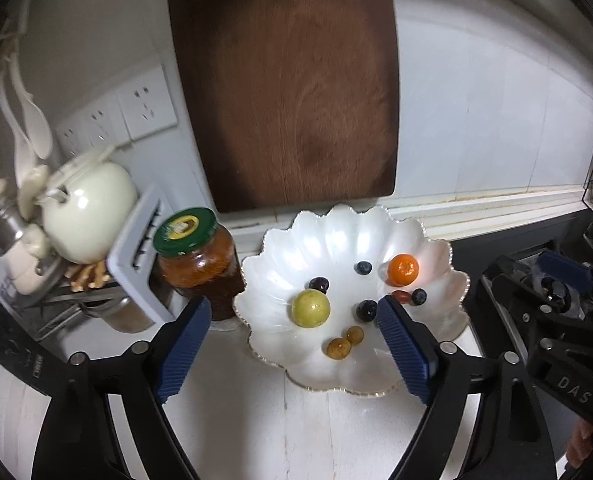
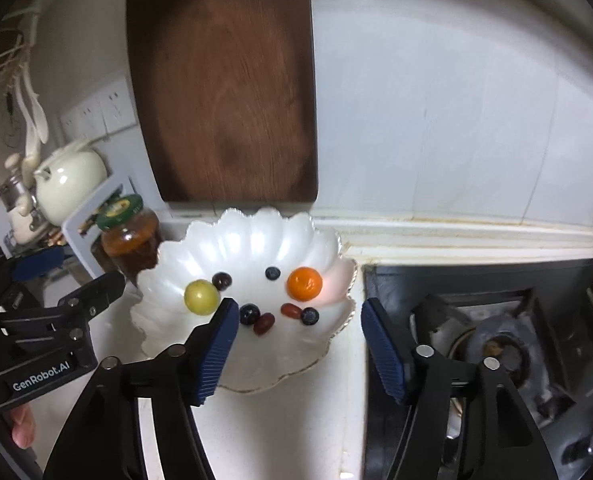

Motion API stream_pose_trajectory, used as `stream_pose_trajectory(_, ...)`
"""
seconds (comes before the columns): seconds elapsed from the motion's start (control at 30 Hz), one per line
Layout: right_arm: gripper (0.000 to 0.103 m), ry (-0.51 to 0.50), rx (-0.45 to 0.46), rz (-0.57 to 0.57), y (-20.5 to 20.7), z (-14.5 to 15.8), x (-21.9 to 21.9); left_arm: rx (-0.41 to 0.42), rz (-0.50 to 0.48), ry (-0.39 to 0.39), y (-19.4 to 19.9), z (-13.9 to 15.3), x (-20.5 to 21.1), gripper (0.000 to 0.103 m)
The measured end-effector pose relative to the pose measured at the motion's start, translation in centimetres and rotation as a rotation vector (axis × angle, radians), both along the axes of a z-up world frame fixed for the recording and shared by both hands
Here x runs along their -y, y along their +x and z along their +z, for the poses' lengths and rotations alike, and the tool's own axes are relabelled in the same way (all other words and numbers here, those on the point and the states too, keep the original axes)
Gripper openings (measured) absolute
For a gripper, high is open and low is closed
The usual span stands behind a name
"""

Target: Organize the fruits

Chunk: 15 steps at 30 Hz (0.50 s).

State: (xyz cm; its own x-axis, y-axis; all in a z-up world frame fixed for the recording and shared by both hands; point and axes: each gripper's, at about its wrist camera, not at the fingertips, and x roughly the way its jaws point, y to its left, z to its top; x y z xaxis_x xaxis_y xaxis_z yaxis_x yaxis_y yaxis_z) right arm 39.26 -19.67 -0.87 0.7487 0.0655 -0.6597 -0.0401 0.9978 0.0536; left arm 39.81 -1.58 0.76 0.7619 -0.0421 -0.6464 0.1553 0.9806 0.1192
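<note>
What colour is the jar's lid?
Dark green, with a yellow label; the lid shows best in the left wrist view.

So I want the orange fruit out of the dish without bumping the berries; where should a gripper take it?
Across the orange fruit at its widest, coming from above. It's round, sitting free near the white dish's right rim, with a blueberry beside it.

Black claw point(image 1: 294, 312) frames, ribbed blue pads point(image 1: 186, 344)

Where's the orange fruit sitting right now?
The orange fruit lies in the white scalloped dish, on its right side toward the stove, just right of a blueberry in both wrist views.
</note>
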Motion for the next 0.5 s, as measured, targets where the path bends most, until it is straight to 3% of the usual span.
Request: stream_pose_trajectory(0.5, 0.077, -0.046, 0.163, 0.005, -13.1, 4.9, 1.9, 0.145, 0.03, -0.087, -14.0, 3.5, 1.2, 0.095)
